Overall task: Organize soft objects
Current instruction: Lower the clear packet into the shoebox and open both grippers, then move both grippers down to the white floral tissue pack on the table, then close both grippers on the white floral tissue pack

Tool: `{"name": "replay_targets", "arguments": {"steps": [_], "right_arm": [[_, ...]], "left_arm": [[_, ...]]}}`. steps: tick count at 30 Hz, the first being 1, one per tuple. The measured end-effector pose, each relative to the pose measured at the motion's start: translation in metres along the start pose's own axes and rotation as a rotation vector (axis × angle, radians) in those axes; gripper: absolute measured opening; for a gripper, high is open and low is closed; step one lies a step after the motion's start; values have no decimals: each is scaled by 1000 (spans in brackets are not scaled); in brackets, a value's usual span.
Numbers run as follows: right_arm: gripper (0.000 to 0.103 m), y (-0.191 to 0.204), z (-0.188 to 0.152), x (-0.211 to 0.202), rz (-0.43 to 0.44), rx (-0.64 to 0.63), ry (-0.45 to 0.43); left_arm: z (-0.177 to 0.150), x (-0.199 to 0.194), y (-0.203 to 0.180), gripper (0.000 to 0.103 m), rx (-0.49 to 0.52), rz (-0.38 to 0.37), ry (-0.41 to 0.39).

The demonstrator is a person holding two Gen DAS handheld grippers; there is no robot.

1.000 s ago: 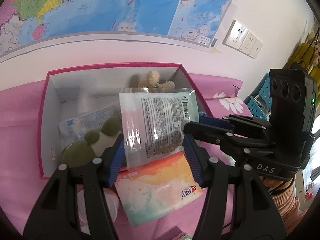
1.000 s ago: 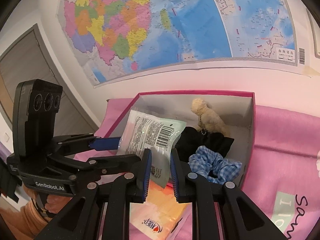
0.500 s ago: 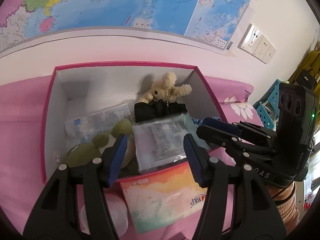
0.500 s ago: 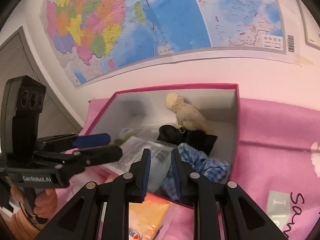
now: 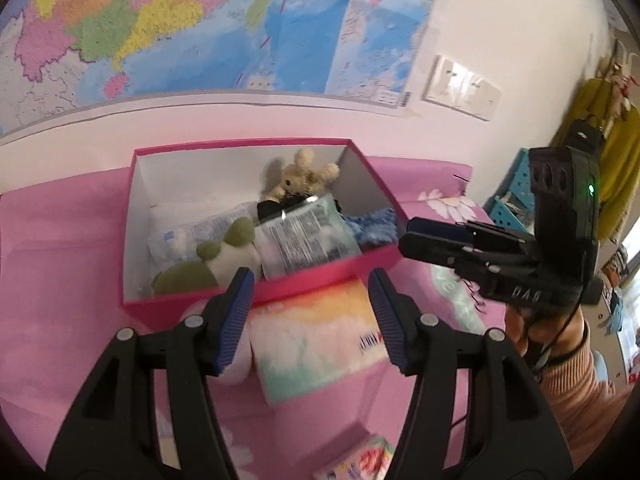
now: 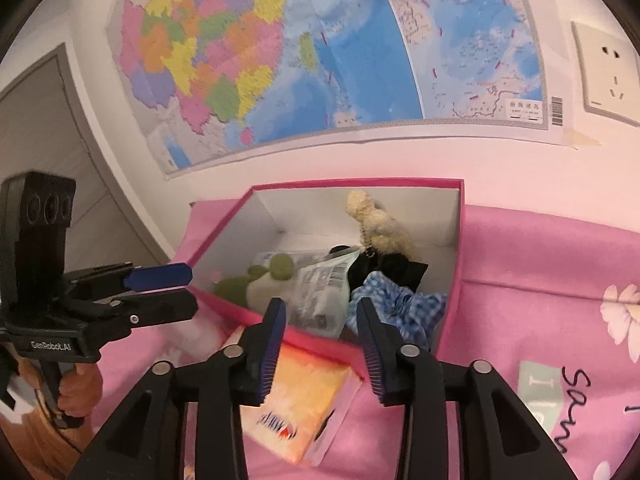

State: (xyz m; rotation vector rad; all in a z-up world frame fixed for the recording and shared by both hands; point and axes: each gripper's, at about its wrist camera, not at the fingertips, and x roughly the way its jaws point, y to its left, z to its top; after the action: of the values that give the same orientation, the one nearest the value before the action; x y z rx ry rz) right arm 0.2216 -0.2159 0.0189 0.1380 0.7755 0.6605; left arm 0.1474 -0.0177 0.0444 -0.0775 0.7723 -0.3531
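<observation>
A pink-rimmed box (image 5: pixel 320 276) (image 6: pixel 450 308) stands on the pink cloth. A clear printed packet (image 5: pixel 306 236) (image 6: pixel 320 300) lies inside it, leaning on the front wall, beside a green-and-white plush (image 5: pixel 208 260) (image 6: pixel 256 284), a beige plush (image 5: pixel 302 180) (image 6: pixel 380 228), a black cloth (image 6: pixel 396 270) and a blue checked scrunchie (image 5: pixel 372 228) (image 6: pixel 400 308). My left gripper (image 5: pixel 312 312) (image 6: pixel 160 292) is open and empty in front of the box. My right gripper (image 6: pixel 320 340) (image 5: pixel 436 240) is open and empty at the box's front rim. A pastel packet (image 5: pixel 320 336) (image 6: pixel 300 396) lies on the cloth under both.
A map (image 6: pixel 300 52) and wall sockets (image 5: pixel 460 88) are on the wall behind the box. A white round object (image 5: pixel 236 364) lies left of the pastel packet. Another printed packet (image 5: pixel 360 460) lies near the bottom edge. A blue crate (image 5: pixel 516 196) stands at the right.
The clear packet went from held up by my right gripper down into the box. My right gripper let it go and opened. Both grippers drew back from the box.
</observation>
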Motion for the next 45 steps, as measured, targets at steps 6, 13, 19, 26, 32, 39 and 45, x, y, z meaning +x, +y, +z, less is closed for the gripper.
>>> {"name": "replay_targets", "arguments": {"steps": [6,13,19,26,32,39,45], "right_arm": [[51,15,-22,-32,127,-18,3],[54,37,-68,-38,207,-21,70],[55,42,-113,-19,245,42,186],[55,44,-142,-4,280,99,258],[55,49,-150,5,296,109,278],[55,49,-159,9,301,132,279],[37,52,-163,10,302,127,288]], "left_arm": [[-34,-18,-3,63,-8,-21,9],[-91,-1,-3,64,-58,-39,134],[-131,2,-3,64,-89,-62,215],[-155,-3,-6,64,-133,-105,250],[-167,1,-14,64,-144,-111,290],[-165,7,-21,51,-127,-113,315],[-162,10,-25,47,-125,-121,318]]}}
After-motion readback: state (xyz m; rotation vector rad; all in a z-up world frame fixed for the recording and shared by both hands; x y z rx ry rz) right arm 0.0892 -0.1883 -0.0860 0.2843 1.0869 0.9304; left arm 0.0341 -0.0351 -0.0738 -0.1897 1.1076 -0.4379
